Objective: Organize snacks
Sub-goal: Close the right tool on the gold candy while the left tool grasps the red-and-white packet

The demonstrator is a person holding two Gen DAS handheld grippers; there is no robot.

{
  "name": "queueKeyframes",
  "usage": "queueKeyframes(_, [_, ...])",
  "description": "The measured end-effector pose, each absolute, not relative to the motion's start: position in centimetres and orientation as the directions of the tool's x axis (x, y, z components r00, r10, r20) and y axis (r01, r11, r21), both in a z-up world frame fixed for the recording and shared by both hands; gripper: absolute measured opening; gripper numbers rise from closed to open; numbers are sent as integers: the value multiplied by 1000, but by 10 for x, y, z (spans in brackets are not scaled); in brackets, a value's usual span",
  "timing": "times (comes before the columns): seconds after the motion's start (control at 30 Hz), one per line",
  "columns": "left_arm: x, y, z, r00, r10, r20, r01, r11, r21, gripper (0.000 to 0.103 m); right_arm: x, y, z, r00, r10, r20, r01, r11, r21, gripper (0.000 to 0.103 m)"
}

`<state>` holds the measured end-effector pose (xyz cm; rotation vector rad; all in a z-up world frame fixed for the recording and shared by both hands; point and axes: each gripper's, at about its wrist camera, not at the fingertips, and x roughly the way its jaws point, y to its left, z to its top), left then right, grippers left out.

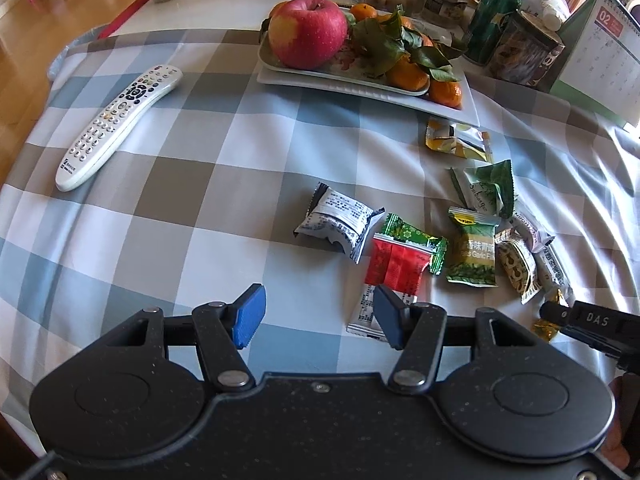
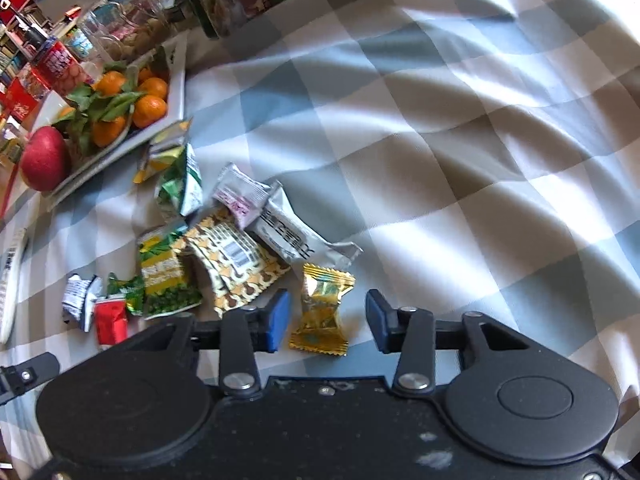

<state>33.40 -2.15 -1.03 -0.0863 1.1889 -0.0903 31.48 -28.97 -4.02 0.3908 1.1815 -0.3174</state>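
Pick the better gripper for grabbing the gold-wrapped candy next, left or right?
Right. The right gripper is open, its jaws already either side of the gold-wrapped candy. The left gripper is also open but sits over bare tablecloth by the red packet, with the candy off to its right.

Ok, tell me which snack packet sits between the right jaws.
The gold candy packet, lying apart from the pile, between the open right gripper jaws, untouched.

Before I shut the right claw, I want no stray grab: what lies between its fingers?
Only the gold candy, lying on the checked cloth between the open fingers, seen in the right wrist view.
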Motion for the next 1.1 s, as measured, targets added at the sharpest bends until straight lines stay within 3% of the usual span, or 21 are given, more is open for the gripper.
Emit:
queueKeyframes(0.1, [335,-23,-11,375,-121,-919,22,992,-122,62,316,-288,-40,354,-46,-934,437,891,122,22])
queueKeyframes(0.4, [341,-39,-25,361,-146,-921,14,988,-151,62,312,-289,-36,343,-6,-939,437,886,154,21])
queueKeyframes(1.1, [340,-64,-46,406,-106,-908,51,994,-93,64,302,-287,-24,295,25,-955,446,880,161,21])
